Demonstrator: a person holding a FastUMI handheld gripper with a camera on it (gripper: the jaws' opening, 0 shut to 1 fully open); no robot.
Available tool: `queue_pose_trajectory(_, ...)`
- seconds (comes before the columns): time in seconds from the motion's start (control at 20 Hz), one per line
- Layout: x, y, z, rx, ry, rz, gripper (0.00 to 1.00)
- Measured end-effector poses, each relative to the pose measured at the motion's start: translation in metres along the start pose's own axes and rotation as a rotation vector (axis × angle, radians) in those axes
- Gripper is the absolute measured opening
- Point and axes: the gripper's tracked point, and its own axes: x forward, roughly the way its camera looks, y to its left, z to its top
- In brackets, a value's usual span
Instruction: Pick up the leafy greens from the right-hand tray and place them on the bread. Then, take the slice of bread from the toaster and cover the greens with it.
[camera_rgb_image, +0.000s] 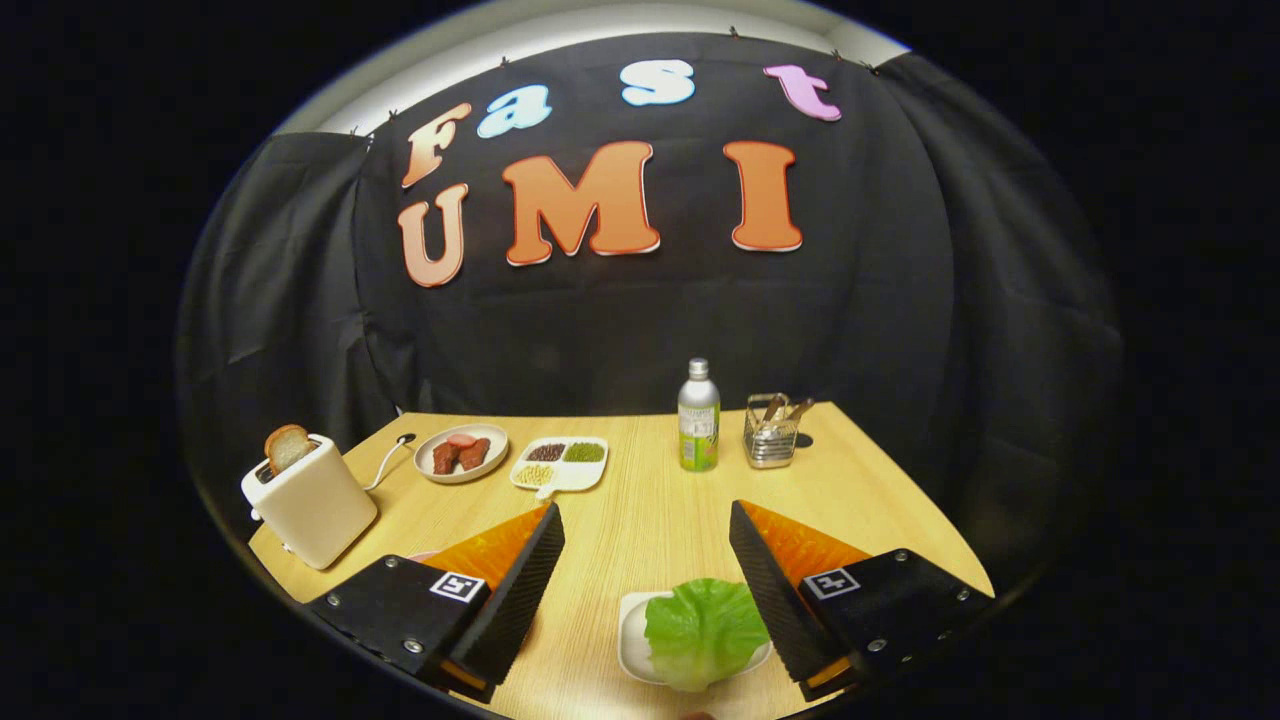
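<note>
1. The claw (645, 525) hangs over the wooden counter (640, 500) with its fingers spread wide apart, gripping nothing.
2. The greens (703, 630) lie on a small white tray (632, 640), low between the fingers and close against the right one; whether leaf and finger touch cannot be told.
3. A white toaster (312, 503) stands well off beyond the left finger, with a bread slice (288, 446) sticking up out of its slot.
4. Farther back sit a round plate (462, 452) of reddish pieces and, just beside it, a divided dish (561, 464) of small grains.
5. Beyond the right finger stand a bottle (698, 415) and a wire basket (771, 431) of utensils, near each other.
</note>
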Motion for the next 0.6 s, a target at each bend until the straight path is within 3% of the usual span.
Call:
queue_pose_trajectory(0.3,0.023,-0.003,-0.056,-0.013,0.267,0.021,0.99)
queue_pose_trajectory(0.6,0.036,-0.024,-0.106,-0.102,0.444,-0.045,0.99)
